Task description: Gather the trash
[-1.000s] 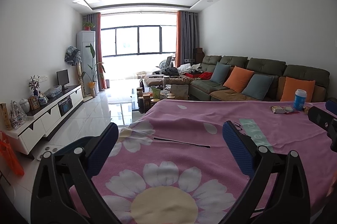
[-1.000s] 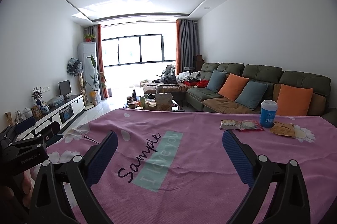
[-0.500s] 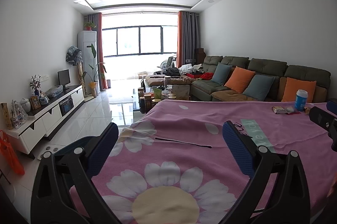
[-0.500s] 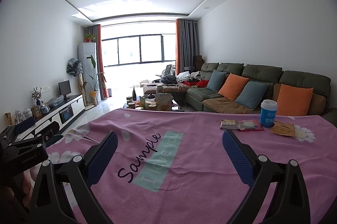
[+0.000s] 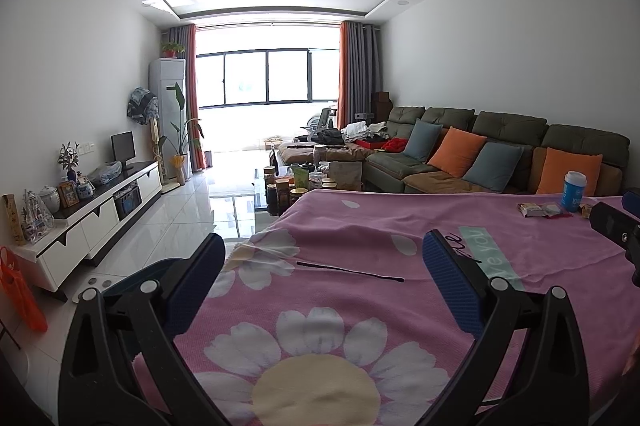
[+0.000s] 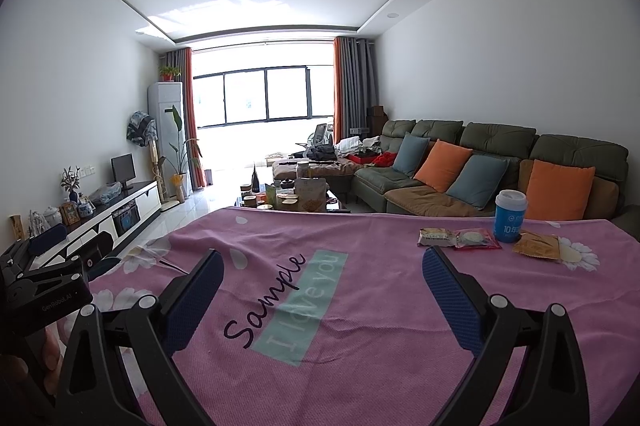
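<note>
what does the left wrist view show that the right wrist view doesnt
Only the left wrist view shows the big daisy print under the open left gripper and the orange bag on the floor. Only the right wrist view shows the full "Sample I love you" lettering and the brown wrapper. Both show the blue cup, the snack packets and the pink cloth.

Pink flowered cloth (image 6: 360, 326) lay bare ahead; blue-and-white lidded cup (image 6: 510, 216) stood among flat wrappers (image 6: 458, 239) at far right.
</note>
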Tool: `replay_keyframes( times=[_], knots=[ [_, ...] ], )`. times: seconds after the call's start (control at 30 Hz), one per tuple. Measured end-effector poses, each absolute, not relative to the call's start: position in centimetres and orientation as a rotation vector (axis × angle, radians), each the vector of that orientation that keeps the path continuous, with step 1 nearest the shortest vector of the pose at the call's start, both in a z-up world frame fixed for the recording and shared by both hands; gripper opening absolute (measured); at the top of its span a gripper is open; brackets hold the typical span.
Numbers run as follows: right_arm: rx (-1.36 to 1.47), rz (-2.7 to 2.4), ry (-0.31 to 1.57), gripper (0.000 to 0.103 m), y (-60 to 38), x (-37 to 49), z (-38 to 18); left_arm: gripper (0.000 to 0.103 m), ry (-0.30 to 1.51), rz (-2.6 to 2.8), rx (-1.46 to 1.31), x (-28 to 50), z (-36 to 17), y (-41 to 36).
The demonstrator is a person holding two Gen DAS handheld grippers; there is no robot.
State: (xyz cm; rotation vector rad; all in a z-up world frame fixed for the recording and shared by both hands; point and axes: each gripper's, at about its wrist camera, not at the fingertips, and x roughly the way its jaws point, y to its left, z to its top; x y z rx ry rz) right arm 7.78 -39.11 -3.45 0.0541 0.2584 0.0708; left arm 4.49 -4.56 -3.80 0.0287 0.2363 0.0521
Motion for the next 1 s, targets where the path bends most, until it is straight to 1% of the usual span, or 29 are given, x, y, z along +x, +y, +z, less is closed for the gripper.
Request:
replay_keyframes(
  times=[1.0],
  knots=[
    [0.058, 0.074, 0.254, 0.096, -39.17, 7.72, -3.30, 0.097, 0.236, 0.062, 0.028, 5.20, -4.40, -4.31]
  ],
)
